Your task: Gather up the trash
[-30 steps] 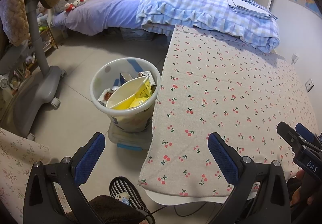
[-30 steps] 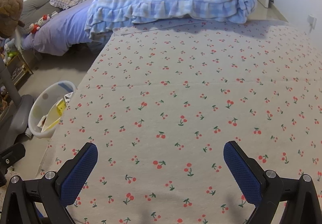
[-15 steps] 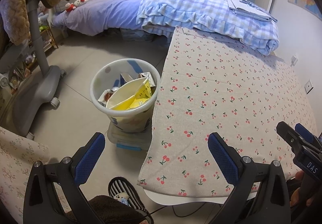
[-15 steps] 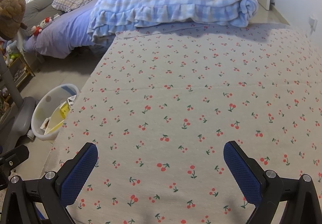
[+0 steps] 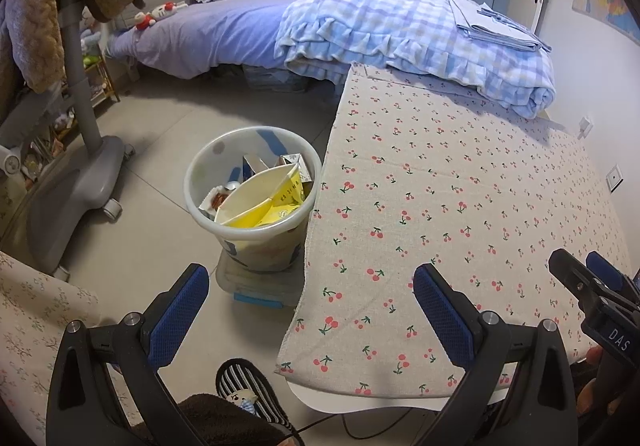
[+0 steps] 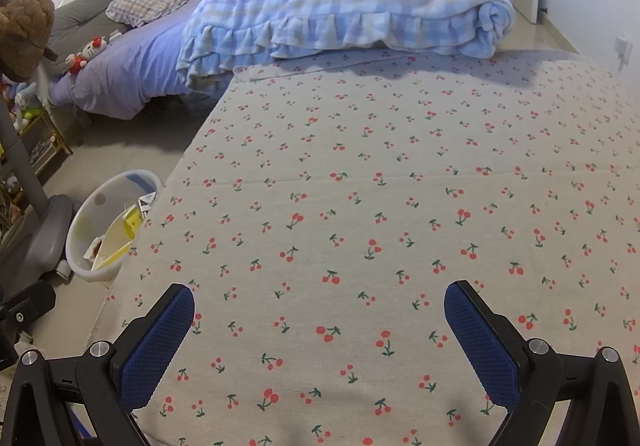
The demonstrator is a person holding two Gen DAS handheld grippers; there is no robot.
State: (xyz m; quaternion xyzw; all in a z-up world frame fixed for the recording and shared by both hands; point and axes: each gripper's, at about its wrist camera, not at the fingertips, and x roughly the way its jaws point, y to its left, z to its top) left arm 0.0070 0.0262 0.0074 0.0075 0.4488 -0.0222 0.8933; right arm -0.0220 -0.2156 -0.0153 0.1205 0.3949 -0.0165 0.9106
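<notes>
Left wrist view: left tool (image 5: 310,292) spread apart, empty, above bench (image 5: 460,181) corner. Waste bin (image 5: 252,197) on floor beside bench, packed with yellow paper packaging (image 5: 264,201). Right tool (image 6: 318,328) also apart, empty. Risk: overfull bin spills if bumped.

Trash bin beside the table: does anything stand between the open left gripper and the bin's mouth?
Nothing visible does. The left gripper hangs open over bare floor, and the trash bin is uncovered, already holding cartons and paper.

Bin (image 5: 252,201) left of table (image 5: 460,205)
</notes>
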